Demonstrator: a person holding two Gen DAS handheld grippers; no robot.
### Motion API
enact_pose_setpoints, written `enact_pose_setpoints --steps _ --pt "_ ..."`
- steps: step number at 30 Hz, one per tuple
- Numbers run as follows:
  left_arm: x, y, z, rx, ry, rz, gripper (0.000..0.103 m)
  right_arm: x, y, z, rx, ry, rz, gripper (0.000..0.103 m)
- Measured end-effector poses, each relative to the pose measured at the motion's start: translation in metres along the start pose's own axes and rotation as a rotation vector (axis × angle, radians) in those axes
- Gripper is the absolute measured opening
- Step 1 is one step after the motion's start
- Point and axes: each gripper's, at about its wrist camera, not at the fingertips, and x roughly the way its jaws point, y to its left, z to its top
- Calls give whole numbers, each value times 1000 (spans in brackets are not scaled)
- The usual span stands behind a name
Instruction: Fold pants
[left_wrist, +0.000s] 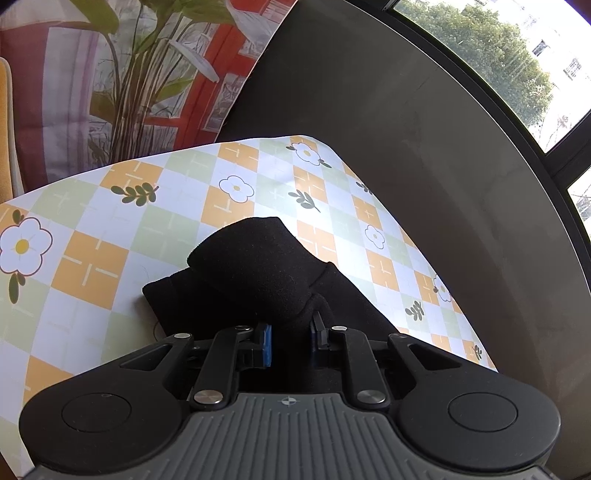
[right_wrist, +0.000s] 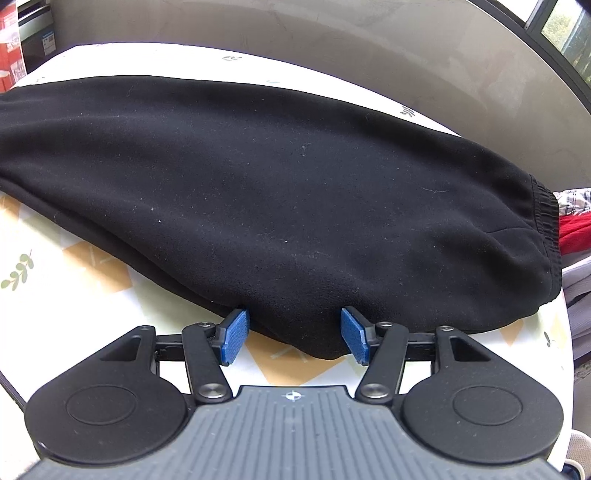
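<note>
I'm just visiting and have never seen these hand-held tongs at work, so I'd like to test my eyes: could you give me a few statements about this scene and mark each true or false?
1. The pants are black. True.
2. The left tongs are closed on a bunched bit of the pants' fabric. True.
3. The right tongs are clamped tight on the pants. False: their blue pads stand apart, with the pants' near edge lying between them untouched.
4. The tablecloth is plain white. False: it has orange and green checks with flowers and leaves.
5. A window showing trees is behind the table. True.
</note>
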Motion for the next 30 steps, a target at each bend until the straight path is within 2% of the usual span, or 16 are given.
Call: enact_pose_setpoints --steps 2,4,6,8,13,16,19,23,30 --pt "0 -1 1 1 -1 -2 19 0 0 -1 -21 2 -1 59" --pt "0 -2 1 2 0 -2 19 1 0 -2 -48 4 -10 50" --pt "1 -2 1 1 1 -3 19 0 0 -3 -80 -3 -28 18" --pt "0 -2 2 -3 2 -4 19 -7 -7 1 -66 -15 -3 10" --pt "-8 -5 2 2 -8 -24 18 -44 -43 16 98 -126 42 4" --pt "-17 -4 -1 10 -19 -32 18 -59 -59 18 158 -151 41 4" --pt "-17 1 -9 33 -9 -18 18 -54 -58 9 146 -96 69 4" --pt "2 17 -21 22 40 38 18 -31 -39 -3 120 -14 92 4" --pt "9 25 -22 18 55 46 19 -23 -51 -5 212 16 152 5"
